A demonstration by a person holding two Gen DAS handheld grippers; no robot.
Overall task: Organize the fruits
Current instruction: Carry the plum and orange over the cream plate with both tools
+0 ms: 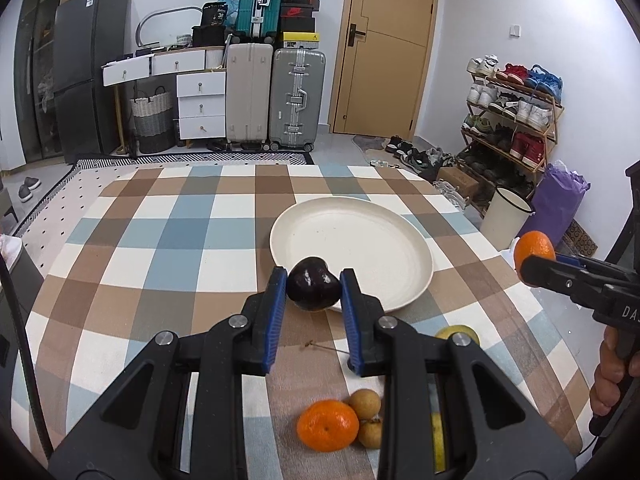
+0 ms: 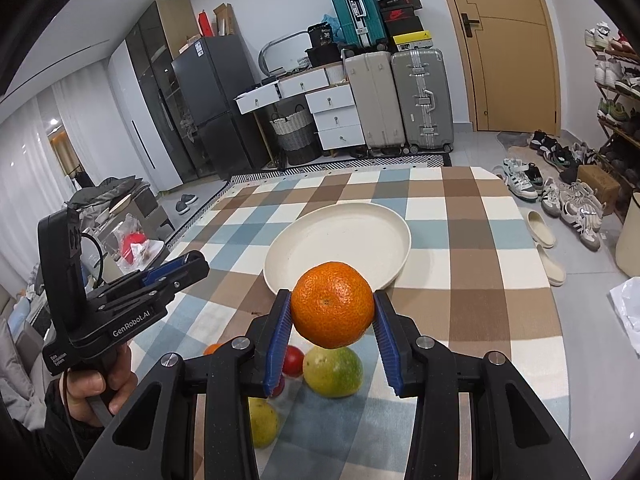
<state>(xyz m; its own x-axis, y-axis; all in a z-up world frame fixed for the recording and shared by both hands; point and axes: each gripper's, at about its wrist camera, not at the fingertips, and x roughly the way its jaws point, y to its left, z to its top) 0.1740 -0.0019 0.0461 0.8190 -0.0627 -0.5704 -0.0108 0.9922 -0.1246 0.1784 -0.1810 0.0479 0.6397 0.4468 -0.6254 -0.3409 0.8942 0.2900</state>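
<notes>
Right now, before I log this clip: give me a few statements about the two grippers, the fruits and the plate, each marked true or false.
1. The left gripper is shut on a dark purple plum. True.
2. The right gripper is open and holds nothing. False: it is shut on a round orange mandarin.
3. The round cream plate already holds two fruits. False: no fruit lies in it.
4. A second orange mandarin lies on the checked tablecloth beside two small brown longans.
True.
5. A green-yellow fruit lies on the cloth below the right gripper. True.
</notes>
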